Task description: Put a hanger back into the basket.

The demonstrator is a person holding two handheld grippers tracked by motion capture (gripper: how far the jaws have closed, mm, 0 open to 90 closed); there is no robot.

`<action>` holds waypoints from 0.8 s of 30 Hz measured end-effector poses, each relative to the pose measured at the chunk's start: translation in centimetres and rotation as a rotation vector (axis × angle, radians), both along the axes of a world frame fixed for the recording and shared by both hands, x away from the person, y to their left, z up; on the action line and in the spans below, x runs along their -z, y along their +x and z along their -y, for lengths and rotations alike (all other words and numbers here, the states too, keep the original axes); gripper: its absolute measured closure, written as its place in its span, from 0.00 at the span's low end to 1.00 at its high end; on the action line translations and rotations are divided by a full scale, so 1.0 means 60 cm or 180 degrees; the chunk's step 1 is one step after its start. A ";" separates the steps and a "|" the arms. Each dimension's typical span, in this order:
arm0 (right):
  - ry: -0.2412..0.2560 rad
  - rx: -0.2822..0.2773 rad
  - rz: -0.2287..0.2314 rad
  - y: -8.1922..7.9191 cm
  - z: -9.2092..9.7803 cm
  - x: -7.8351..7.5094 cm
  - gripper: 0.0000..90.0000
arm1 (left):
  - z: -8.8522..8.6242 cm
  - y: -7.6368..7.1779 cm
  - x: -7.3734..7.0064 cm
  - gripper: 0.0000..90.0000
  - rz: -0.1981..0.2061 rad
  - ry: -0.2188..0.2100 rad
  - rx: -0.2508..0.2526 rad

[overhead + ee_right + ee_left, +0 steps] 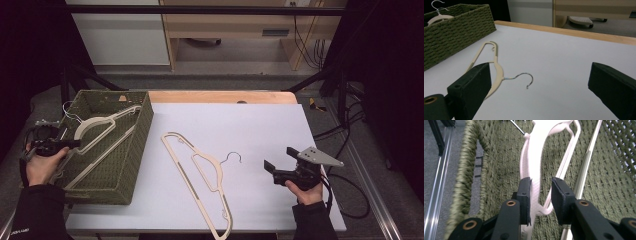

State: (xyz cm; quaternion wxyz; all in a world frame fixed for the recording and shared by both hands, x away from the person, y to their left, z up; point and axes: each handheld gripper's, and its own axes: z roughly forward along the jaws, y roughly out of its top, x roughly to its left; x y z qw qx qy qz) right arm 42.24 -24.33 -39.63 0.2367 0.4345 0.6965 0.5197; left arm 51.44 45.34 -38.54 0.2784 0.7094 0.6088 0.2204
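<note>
Left gripper (540,198) jaws part-open around basket's hanger (535,167)

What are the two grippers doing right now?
Left gripper: open, jaws around the hanger in the basket, not clamped.
Right gripper: open wide, holding nothing.

A white sheet (260,130) covers the table, whose bare wooden strip (220,96) shows along the far edge. Beyond that edge stand a white cabinet (120,35) and a wooden desk (240,25), with black cables (312,47) hanging at its right end.
</note>
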 end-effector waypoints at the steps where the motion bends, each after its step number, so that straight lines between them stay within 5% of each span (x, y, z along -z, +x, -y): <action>1: 0.0000 0.0000 0.0000 0.000 0.000 0.000 0.06 | 0.001 -0.003 -0.005 0.76 0.0032 -0.0038 0.0024; 8: -0.0005 0.0000 0.0012 0.001 0.001 0.000 0.06 | 0.036 -0.029 -0.047 0.66 0.0446 -0.0078 0.0260; 14: 0.0021 0.0006 0.0006 -0.001 0.002 -0.001 0.06 | 0.088 -0.056 -0.081 0.48 0.0891 -0.0336 0.0604; 24: 0.0012 -0.0017 0.0001 0.001 0.001 0.002 0.06 | 0.184 -0.080 -0.085 0.24 0.1306 -0.0536 0.1117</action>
